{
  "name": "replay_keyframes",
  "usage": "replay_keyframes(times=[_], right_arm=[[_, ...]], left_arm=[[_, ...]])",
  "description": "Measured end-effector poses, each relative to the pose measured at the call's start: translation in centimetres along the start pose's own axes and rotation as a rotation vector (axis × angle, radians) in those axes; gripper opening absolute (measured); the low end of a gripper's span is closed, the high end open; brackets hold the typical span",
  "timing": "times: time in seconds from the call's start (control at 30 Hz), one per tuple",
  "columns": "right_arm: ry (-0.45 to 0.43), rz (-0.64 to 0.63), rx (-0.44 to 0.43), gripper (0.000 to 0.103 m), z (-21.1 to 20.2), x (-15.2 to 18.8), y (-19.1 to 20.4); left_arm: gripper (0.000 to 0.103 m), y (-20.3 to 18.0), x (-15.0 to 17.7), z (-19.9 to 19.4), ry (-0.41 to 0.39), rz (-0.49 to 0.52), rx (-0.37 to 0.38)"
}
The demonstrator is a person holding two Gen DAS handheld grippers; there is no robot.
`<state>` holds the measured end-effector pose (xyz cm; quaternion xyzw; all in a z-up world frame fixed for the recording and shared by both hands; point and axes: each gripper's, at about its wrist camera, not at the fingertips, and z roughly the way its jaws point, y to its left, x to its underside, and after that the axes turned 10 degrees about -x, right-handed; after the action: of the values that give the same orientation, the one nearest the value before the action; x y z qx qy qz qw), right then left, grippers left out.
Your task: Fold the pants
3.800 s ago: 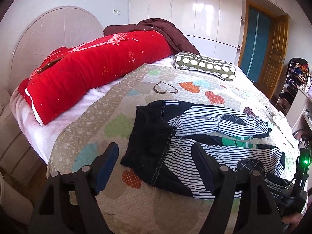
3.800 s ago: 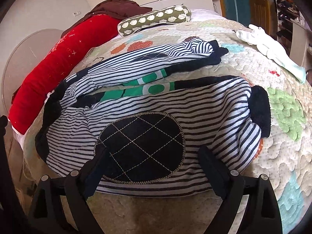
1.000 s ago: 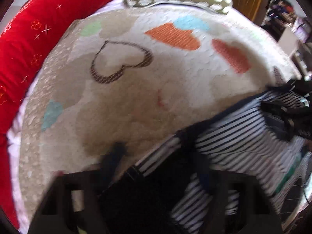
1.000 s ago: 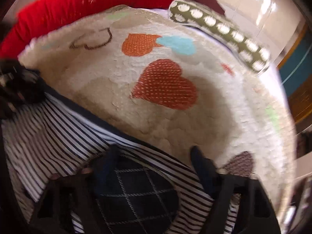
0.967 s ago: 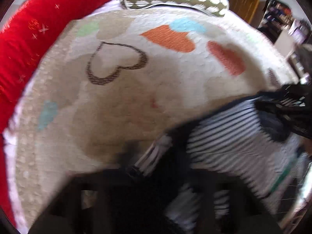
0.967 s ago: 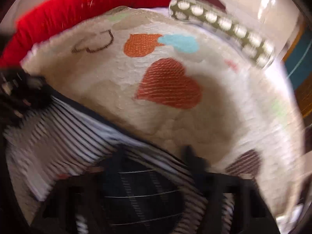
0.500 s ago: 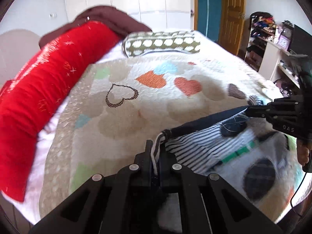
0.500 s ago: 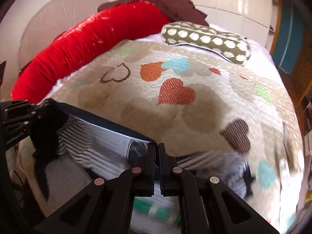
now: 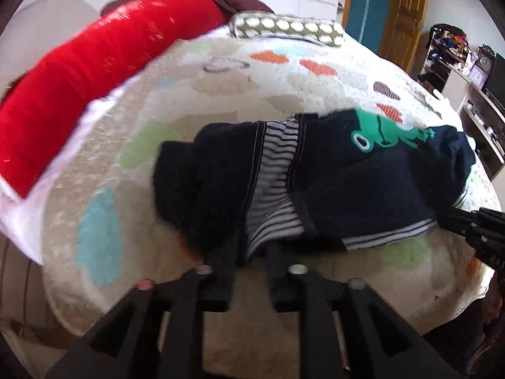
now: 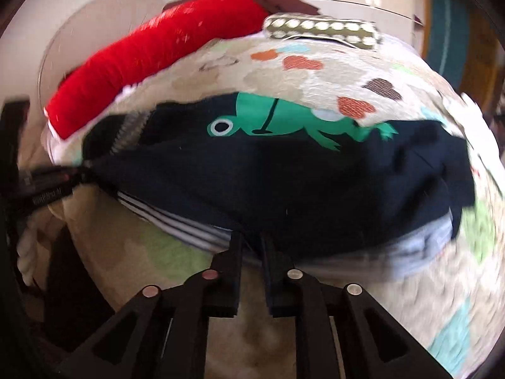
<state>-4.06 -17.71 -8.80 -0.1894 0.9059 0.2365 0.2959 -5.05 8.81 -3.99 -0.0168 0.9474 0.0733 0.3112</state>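
Observation:
The pants [image 9: 353, 183] lie on the bed, dark navy side up with a green frog print [image 9: 385, 134] and a striped lining showing at the near edge. My left gripper [image 9: 251, 249] is shut on the pants' near edge at the waist end. My right gripper [image 10: 251, 240] is shut on the pants [image 10: 284, 177] near edge further along, and it also shows at the right of the left wrist view [image 9: 454, 221]. The left gripper shows at the left of the right wrist view [image 10: 79, 172].
The quilt [image 9: 252, 85] with coloured hearts covers the bed. A long red pillow [image 9: 94, 63] and a green dotted bolster [image 9: 287, 28] lie at the far side. A wooden door [image 9: 401, 15] and shelves [image 9: 467, 88] stand at the right.
Both grippers, shut on the pants' edge, have pulled it towards me and laid it down. The pants are turned over, navy frog side up, folded lengthwise.

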Motion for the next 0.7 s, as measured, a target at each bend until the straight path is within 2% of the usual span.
replay_keyframes(times=[0.03,0.07,0.1,0.13,0.2,0.27,0.4,0.57,0.63,0.67,0.7], right_arm=[[-0.019,0.027,-0.013,0.017,-0.7,0.3,-0.1],[-0.049,0.062,-0.021,0.023,-1.7,0.9,-0.2],[-0.067,0.086,-0.024,0.03,-2.4,1.1,-0.4],[-0.089,0.117,-0.024,0.031,-3.1,1.6,-0.6],[-0.11,0.158,-0.022,0.032,-4.1,2.2,-0.7],[-0.142,0.197,-0.006,0.032,-5.3,2.7,-1.1],[-0.233,0.268,0.052,0.035,-8.1,3.2,-3.5],[-0.288,0.379,0.154,0.035,-9.8,1.8,-8.9],[-0.292,0.4,0.161,0.045,-9.7,0.9,-10.3],[-0.275,0.418,0.14,0.055,-9.0,0.2,-11.5],[-0.266,0.439,0.126,0.056,-8.7,0.0,-12.3]], left_arm=[[0.033,0.4,0.2,-1.2,-0.022,-0.022,0.001],[0.042,0.8,0.5,-2.0,-0.035,-0.047,0.008],[0.045,1.3,0.8,-3.0,-0.047,-0.084,0.02],[0.047,1.6,1.0,-3.7,-0.052,-0.11,0.029],[0.048,2.3,1.4,-5.1,-0.053,-0.148,0.048],[0.057,2.6,1.6,-6.2,-0.066,-0.149,0.045],[0.06,2.7,1.7,-7.1,-0.1,-0.152,-0.004],[0.06,2.6,1.9,-6.7,-0.063,-0.188,0.054],[0.06,2.4,1.9,-6.5,-0.052,-0.198,0.07],[0.06,2.3,2.0,-6.4,-0.046,-0.203,0.082],[0.06,2.3,2.0,-6.4,-0.041,-0.206,0.092]])
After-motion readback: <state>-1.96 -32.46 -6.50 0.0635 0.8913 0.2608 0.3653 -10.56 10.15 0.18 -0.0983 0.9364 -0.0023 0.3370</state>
